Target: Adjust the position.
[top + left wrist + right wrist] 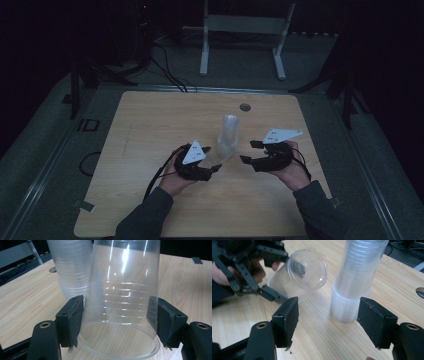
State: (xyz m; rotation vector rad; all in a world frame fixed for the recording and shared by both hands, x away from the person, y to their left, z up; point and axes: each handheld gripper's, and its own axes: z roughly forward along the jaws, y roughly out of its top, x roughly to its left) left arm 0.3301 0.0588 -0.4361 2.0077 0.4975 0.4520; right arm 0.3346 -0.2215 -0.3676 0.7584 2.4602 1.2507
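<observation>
Left tool (117, 322) pinching a single clear plastic cup (122, 302) by its sides near the rim, the cup tilted, its rim low over the wooden worktop (150, 130). Stack of clear cups (354, 282) upside down on the worktop just beside the held cup. Right tool (328, 322) spread and holding nothing, near the stack's base, jaws apart from it

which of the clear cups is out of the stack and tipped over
The single clear cup between the left gripper's jaws. It is tilted, its base towards the right gripper, while the other cups stay nested upside down in the upright stack on the table.
</observation>
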